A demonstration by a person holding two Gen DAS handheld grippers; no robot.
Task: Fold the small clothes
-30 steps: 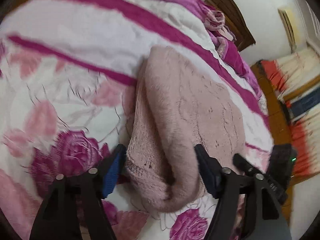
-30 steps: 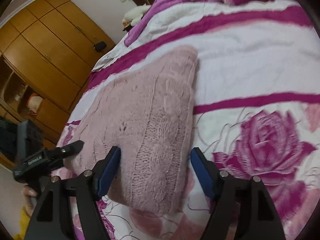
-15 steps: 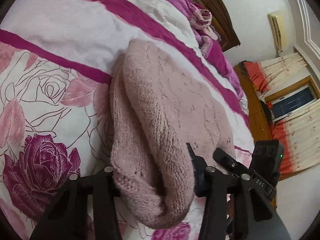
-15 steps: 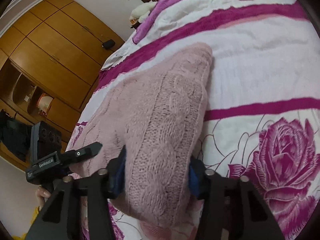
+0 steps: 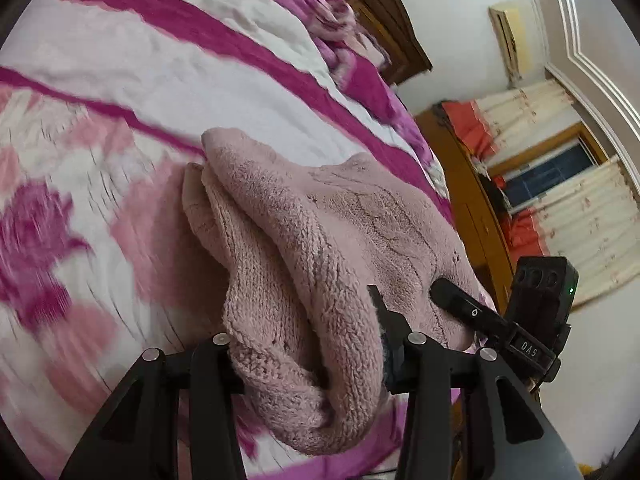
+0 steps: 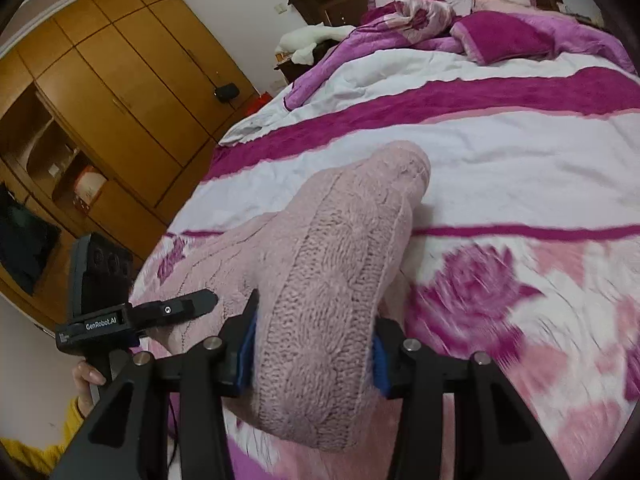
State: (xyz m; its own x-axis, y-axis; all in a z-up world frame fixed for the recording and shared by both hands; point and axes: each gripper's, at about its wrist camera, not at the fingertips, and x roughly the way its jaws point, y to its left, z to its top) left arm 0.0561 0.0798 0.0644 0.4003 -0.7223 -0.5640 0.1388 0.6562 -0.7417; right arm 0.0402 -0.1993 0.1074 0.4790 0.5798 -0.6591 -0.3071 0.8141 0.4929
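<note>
L gripper (image 5: 308,364) + R gripper (image 6: 314,354) side by side, both clamped on pink knit, tilted down.

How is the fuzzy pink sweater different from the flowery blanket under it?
The pink sweater is plain, knitted and bunched up, pinched by both grippers; the blanket has magenta stripes and roses and lies spread over the bed. The sweater is small, the blanket far larger. Both are soft and pinkish.

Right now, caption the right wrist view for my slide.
Right gripper clamps the pink knitted sweater's near edge above the floral bedspread.
</note>
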